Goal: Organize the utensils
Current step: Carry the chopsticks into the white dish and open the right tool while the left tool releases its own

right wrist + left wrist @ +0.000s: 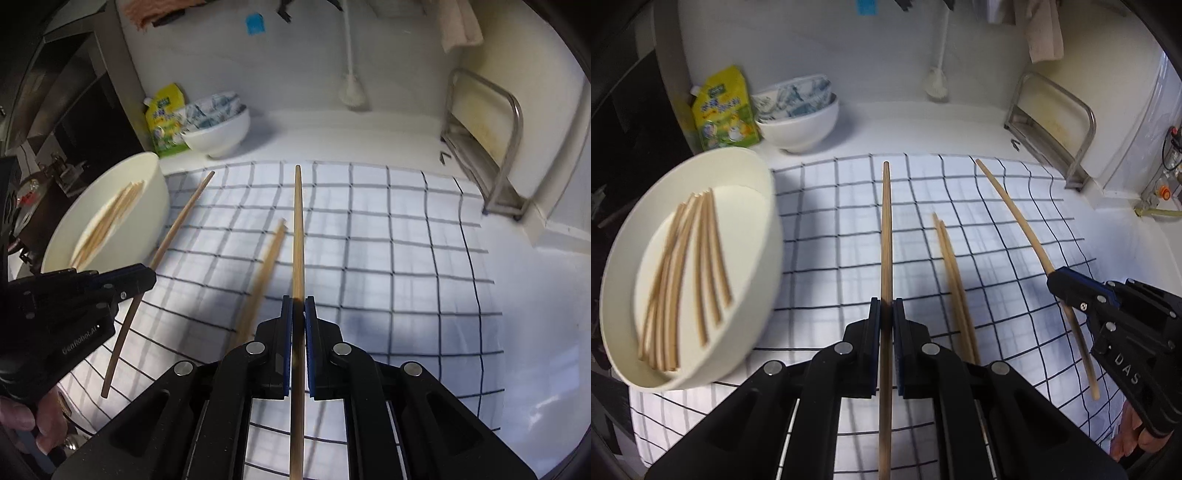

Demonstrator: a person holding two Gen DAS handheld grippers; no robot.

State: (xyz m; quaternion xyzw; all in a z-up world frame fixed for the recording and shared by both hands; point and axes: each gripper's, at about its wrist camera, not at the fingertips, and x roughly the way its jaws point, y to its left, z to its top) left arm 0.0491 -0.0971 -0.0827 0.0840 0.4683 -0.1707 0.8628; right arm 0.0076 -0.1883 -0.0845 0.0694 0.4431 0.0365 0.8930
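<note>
Left gripper (pixel 886 314) clamped on one chopstick (pixel 885 236), long axis running straight ahead along fingers. Right gripper (pixel 298 314) likewise pinching second chopstick (pixel 298 229), pointing forward. Both sticks held above checked cloth (pixel 388 240). Cream bowl (pixel 764 206) with chopsticks already inside (blurred, count unclear) sits just left of left gripper, farther from right one. Loose pair (pixel 951 273) lies on cloth between grippers. Judgement: left gripper nearer bowl, likely drops first; swing leftward, tip over rim.
</note>
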